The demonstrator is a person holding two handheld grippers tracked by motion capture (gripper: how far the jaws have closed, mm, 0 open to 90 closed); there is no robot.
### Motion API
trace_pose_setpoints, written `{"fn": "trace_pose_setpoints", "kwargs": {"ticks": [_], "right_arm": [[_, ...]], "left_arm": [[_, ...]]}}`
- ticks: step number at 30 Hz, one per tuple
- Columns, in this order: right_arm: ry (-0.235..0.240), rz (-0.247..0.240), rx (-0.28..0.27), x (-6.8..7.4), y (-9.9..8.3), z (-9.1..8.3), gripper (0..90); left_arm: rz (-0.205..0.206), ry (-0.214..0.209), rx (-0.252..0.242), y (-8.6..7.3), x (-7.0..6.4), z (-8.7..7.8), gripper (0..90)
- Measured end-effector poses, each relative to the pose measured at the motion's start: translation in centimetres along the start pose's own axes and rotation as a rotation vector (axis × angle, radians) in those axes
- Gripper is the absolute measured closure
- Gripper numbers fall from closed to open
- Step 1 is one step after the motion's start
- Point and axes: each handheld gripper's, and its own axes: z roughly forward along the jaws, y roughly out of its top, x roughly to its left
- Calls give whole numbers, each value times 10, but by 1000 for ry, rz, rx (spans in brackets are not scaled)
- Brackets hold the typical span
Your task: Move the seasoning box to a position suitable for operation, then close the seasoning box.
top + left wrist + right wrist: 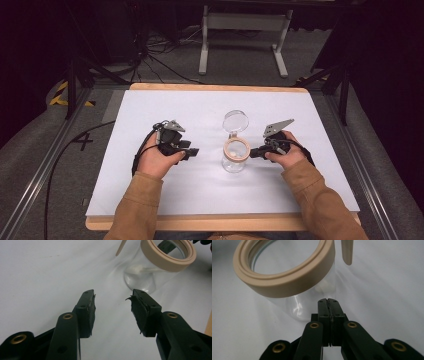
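A clear glass jar (235,156) with a beige ring (287,277) round its mouth stands upright mid-table. Its clear lid (235,121) is flipped open behind it on a beige strap (347,251). Something small and white (136,267) lies at the jar's bottom. My left gripper (191,151) hovers left of the jar, a short gap away. In the left gripper view its jaws stand open (112,293) with nothing between them, and the jar (140,277) is ahead to the upper right. My right gripper (254,153) is at the jar's right side, shut (328,300) and empty, its tips close to the glass wall.
A white mat (165,105) covers the wooden table (215,87). Beyond the far edge stand a grey metal frame (245,22) and loose cables (160,62) on the floor. Metal rails (45,165) run along both sides of the table.
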Motion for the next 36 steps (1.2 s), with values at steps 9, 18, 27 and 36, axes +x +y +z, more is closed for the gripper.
{"fn": "trace_pose_setpoints", "kwargs": {"ticks": [9,18,27,36], "right_arm": [[8,-3,7,7,-3,2,900],[-62,-4,-32,15,-9,-9,896],[-94,6,-90,23,-6,-33,895],[-45,27,-153,23,1,-48,895]], "left_arm": [[15,-9,-5,6,1,4,549],[45,-42,-36,21,3,13,630],[76,-44,11,28,3,16,861],[54,-35,-30,32,7,20,896]]}}
